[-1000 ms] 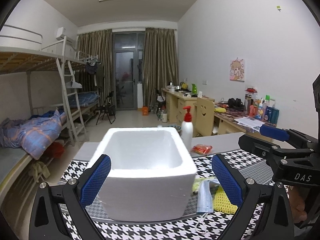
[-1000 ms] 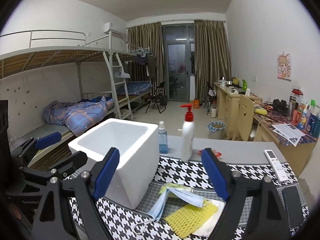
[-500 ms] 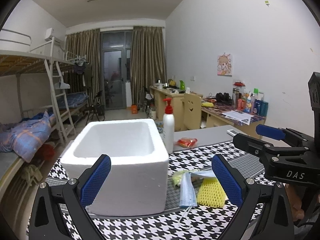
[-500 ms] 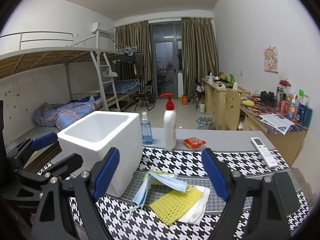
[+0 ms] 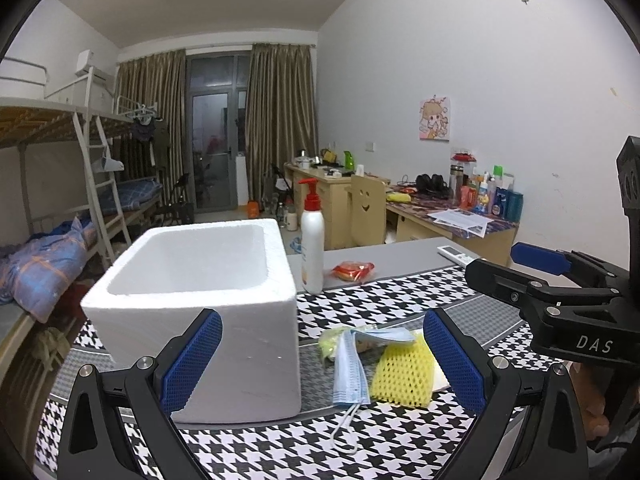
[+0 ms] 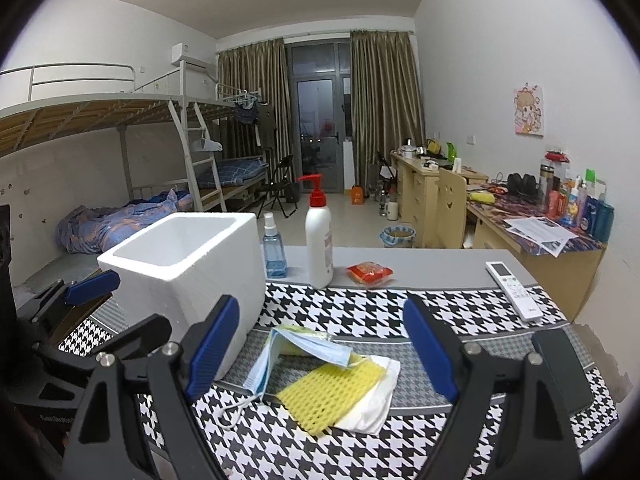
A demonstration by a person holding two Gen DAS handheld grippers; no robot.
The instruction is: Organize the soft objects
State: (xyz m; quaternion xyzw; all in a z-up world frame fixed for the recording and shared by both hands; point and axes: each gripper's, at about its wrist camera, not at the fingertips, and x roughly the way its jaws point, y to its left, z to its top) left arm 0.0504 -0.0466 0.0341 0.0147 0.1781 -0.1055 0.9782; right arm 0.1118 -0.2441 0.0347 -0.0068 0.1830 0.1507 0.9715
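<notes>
On the table [image 5: 400,268], foam box [image 5: 208,300] holds nothing visible

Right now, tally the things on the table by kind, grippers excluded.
Soft items: 4 (face mask, yellow foam net, white cloth, green-yellow piece)
Bottles: 2 (pump bottle, spray bottle)
Foam box: 1
Red packet: 1
Remote: 1
Phone: 1
Total: 10

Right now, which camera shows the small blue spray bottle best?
The right wrist view: the blue spray bottle stands in plain sight beside the foam box. In the left wrist view the box hides it completely.
</notes>
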